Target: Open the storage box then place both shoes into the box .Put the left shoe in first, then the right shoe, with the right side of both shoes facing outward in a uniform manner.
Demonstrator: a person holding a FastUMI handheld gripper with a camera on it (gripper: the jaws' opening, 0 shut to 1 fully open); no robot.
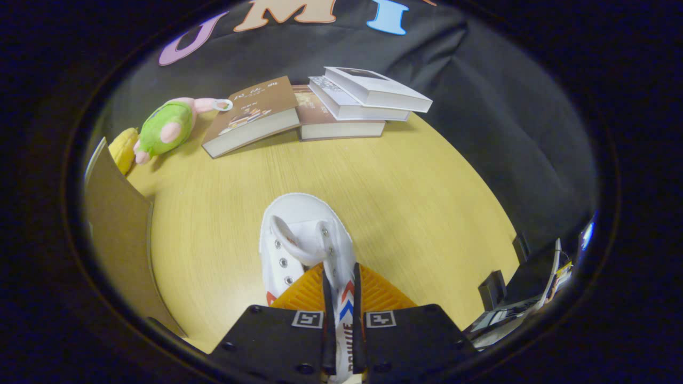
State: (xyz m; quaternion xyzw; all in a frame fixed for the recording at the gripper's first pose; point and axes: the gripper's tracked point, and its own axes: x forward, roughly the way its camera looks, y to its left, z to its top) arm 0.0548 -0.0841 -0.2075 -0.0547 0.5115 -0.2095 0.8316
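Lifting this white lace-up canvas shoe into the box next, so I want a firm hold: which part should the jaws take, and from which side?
Take the white lace-up canvas shoe by its thin heel-side upper wall, coming from behind the heel with the toe pointing away. That edge is narrow and stands upright. The gripper has its jaws shut on it there now, above the wooden table.

The lace-up canvas shoe (299,234) was white, with red and blue chevrons on a strip at its heel. The wood-grain counter (416,197) was pale yellow. The plush toy (168,127) was green with pink limbs. One paperback book (251,114) had a brown cover; the stacked hardcover books (368,96) were white and grey. The cardboard flap (120,234) was plain tan.
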